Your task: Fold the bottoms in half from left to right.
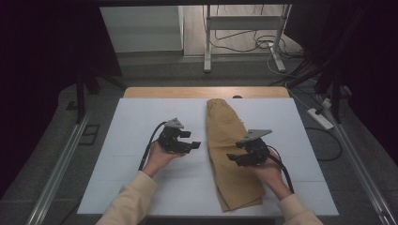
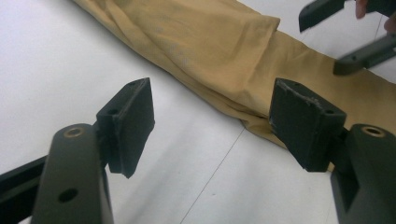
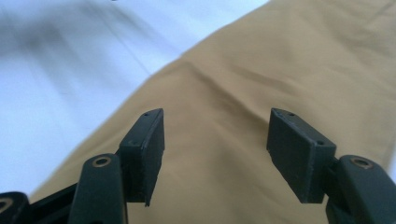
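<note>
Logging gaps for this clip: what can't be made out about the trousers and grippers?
- Trousers: the right gripper and hand cover part of the middle in the high view; whether the jaws touch cloth is unclear.
- Left gripper view: frame edges cut off both ends of the trousers.
- Right gripper view: the white board is blurred.
- Left gripper: open above bare board.

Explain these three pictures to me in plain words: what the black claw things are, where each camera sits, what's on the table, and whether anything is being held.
A person sits at a table and holds a two-jaw tool in each hand: the left gripper and the right gripper. The high view looks down from above the person's side. The other two pictures come from small cameras riding on each gripper, looking along its black jaws. On the white board lies a folded piece of tan cloth, perhaps trousers. Both grippers stand open and hold nothing. The left one sits over the bare board beside the cloth; the right one hangs just above the cloth.
</note>
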The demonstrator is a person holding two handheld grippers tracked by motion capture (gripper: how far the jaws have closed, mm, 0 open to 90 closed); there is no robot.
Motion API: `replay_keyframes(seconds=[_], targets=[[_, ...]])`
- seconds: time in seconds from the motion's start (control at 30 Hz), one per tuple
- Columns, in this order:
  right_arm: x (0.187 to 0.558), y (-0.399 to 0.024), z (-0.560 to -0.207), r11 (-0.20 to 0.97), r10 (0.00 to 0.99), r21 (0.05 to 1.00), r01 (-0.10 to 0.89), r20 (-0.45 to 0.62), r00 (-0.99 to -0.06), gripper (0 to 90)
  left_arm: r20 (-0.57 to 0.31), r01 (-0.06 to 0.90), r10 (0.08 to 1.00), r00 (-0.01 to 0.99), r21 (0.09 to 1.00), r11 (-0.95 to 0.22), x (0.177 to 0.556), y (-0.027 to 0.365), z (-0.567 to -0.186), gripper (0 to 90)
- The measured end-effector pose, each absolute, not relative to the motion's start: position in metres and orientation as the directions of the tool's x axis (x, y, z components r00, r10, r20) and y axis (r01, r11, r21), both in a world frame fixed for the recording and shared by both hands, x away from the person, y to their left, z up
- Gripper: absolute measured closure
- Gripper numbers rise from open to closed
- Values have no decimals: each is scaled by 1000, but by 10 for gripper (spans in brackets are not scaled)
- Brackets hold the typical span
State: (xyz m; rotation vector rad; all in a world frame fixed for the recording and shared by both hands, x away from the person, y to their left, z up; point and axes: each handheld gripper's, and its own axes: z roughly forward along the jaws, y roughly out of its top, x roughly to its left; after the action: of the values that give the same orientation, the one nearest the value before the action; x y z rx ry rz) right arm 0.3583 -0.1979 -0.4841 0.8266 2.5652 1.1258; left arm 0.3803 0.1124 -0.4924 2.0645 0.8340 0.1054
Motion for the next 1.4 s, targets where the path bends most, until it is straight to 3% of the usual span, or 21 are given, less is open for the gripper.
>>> replay_keyframes(seconds=[0.57, 1.4], targets=[[331, -153, -495, 647, 476, 668, 368, 23, -879, 337, -226, 522, 594, 772, 759, -389, 381, 113, -493, 307], [311, -137, -518, 746, 468, 559, 364, -49, -883, 300, -227, 524, 597, 770, 759, -387, 381, 114, -493, 301]])
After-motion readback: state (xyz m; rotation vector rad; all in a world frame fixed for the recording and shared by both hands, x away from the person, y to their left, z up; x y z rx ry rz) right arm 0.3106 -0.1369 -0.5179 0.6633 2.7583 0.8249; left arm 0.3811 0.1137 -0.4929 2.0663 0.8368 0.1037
